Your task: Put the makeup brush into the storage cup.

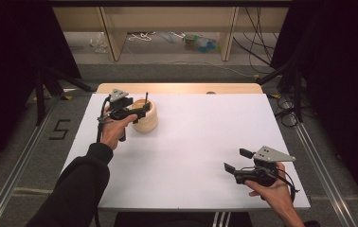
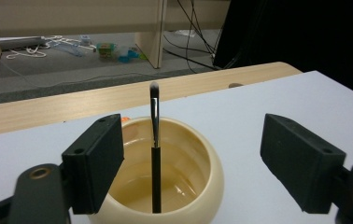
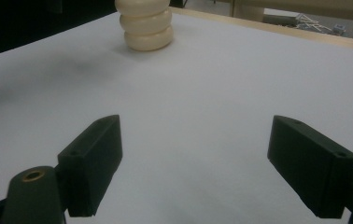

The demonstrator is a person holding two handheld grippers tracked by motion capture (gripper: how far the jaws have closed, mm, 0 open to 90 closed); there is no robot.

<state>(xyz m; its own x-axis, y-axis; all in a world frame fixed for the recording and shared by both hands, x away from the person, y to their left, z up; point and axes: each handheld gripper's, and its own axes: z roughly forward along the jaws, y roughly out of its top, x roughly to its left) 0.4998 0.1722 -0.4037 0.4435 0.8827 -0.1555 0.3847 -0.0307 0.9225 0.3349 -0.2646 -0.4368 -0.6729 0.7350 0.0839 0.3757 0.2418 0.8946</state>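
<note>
Right tool [image 1: 234,161] sat nearest, jaws wide apart over bare white surface [image 1: 201,142], gripping nothing. Left tool [image 2: 193,158] hung at the cream ridged holder [image 2: 165,177], jaws wide; a black brush [image 2: 155,149] stood upright inside, untouched, its lower end hidden and the holder's base cut off.

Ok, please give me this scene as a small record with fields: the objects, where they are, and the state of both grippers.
holder: cream ribbed pot, upright on the far left part of the white table
brush: thin black makeup brush, stands in the pot, bristles up, leaning on the rim
left gripper: open, just above the pot, jaws either side of the brush, not touching it
right gripper: open, holds nothing, near right part of the table
</note>
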